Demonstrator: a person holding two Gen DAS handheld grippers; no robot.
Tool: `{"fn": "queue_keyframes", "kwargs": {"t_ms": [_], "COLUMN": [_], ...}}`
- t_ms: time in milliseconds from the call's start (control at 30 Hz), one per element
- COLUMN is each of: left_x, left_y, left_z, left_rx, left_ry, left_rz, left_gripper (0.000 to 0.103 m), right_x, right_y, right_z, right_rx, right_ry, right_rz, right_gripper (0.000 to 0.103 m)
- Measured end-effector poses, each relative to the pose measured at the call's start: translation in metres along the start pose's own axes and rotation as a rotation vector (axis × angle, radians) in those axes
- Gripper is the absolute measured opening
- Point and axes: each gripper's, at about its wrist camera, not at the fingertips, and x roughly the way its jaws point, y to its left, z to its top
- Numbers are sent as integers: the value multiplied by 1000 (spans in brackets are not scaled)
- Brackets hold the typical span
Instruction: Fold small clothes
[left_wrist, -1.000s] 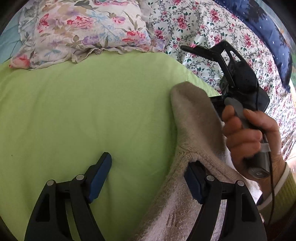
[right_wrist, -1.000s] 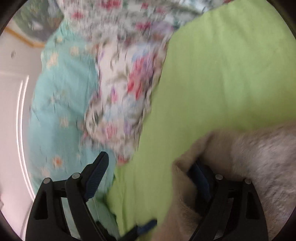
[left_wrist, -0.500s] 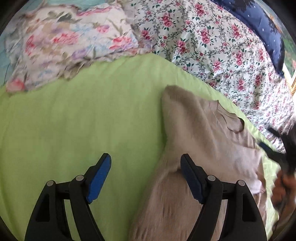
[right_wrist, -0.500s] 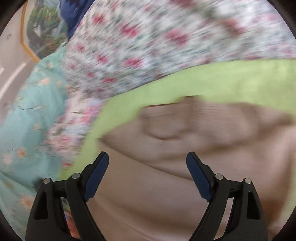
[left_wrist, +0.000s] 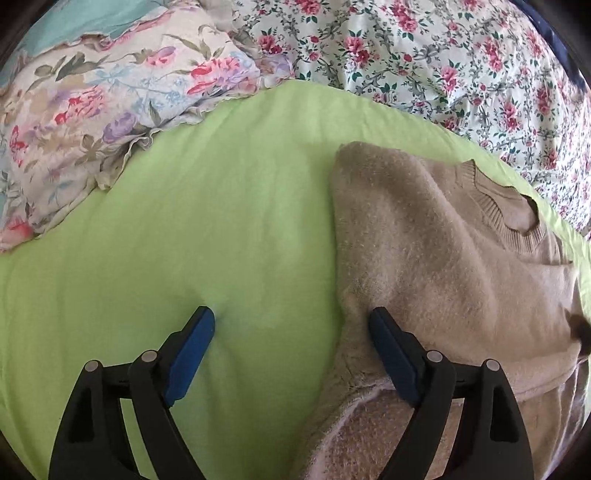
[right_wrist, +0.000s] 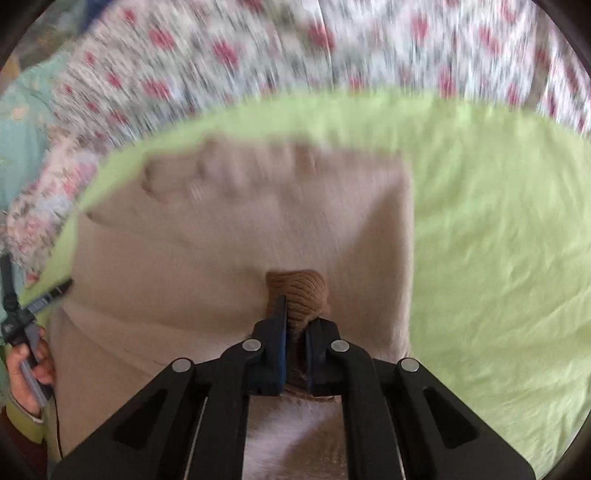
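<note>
A fuzzy beige sweater (left_wrist: 424, 258) lies on the green sheet (left_wrist: 184, 240), its ribbed collar (left_wrist: 506, 210) toward the floral quilt. My left gripper (left_wrist: 291, 332) hovers low over the sweater's left edge with its jaws opening. Its right finger sits over the knit and its left finger over bare sheet, gripping nothing. In the blurred right wrist view, my right gripper (right_wrist: 295, 314) is shut on a brown ribbed cuff (right_wrist: 299, 291), held above the sweater's flat body (right_wrist: 221, 251). That cuff (left_wrist: 578, 326) also peeks in at the left wrist view's right edge.
A floral pillow (left_wrist: 92, 110) lies at the back left and a rose-print quilt (left_wrist: 443, 66) borders the sheet at the back. Bare green sheet (right_wrist: 498, 258) spreads to the right of the sweater. A hand (right_wrist: 29, 365) holds the left gripper's handle.
The right gripper swung from the sweater's far left corner across to the cuff and shut on it. The raised fold now lies flat. The left jaws have spread wider.
</note>
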Motion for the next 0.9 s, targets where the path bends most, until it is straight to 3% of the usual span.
{"fn": "queue_keyframes", "kwargs": {"t_ms": [67, 200, 333, 467, 567, 767, 900], "left_x": [0, 1, 2, -9, -38, -97, -125], "left_y": [2, -7, -3, -3, -3, 15, 29], "left_z": [-2, -2, -2, -4, -22, -88, -133], "left_rx": [1, 20, 10, 17, 40, 45, 52], "left_ry": [-4, -8, -6, 11, 15, 72, 110], "left_rz": [11, 53, 49, 48, -8, -205, -261], "left_gripper": [89, 93, 94, 93, 92, 92, 92], "right_x": [-2, 38, 14, -30, -60, -105, -133], "right_y": [-5, -24, -32, -25, -13, -18, -27], "right_z": [4, -9, -20, -41, -64, -122, -160], "right_rx": [19, 51, 118, 127, 104, 145, 170], "right_ry": [-24, 123, 82, 46, 40, 72, 86], "right_rz": [-40, -141, -119, -38, 0, 103, 151], "right_gripper": [8, 14, 18, 32, 41, 42, 42]}}
